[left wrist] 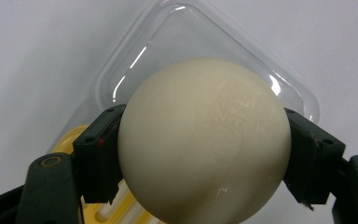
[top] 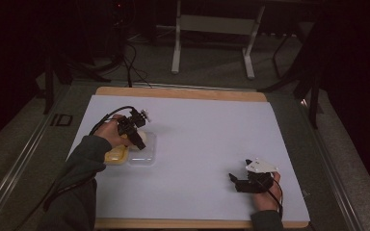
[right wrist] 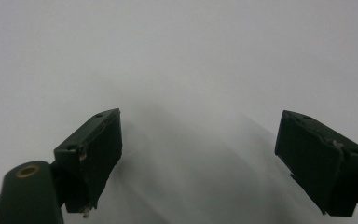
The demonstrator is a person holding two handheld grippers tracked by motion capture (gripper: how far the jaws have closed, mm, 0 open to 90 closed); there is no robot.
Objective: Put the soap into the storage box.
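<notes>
A cream white ball (left wrist: 204, 140) sits clamped between the two black jaws of my left gripper (top: 138, 138), whose pads press on both of its sides. Under it lies a clear plastic lid or tray (left wrist: 200, 42) joined to a yellow part (left wrist: 74, 140); in the high view the clear tray (top: 147, 156) and the yellow piece (top: 115, 155) rest on the white sheet at the left. My right gripper (top: 235, 181) hovers low near the front right of the sheet, jaws wide apart with nothing between them (right wrist: 200, 163).
A white sheet (top: 197, 144) covers a wooden board (top: 183, 92) on the table. Past the table's far edge stand a white frame's legs (top: 176, 53) and cables on the floor. A sleeve (top: 77, 187) comes in from the bottom left.
</notes>
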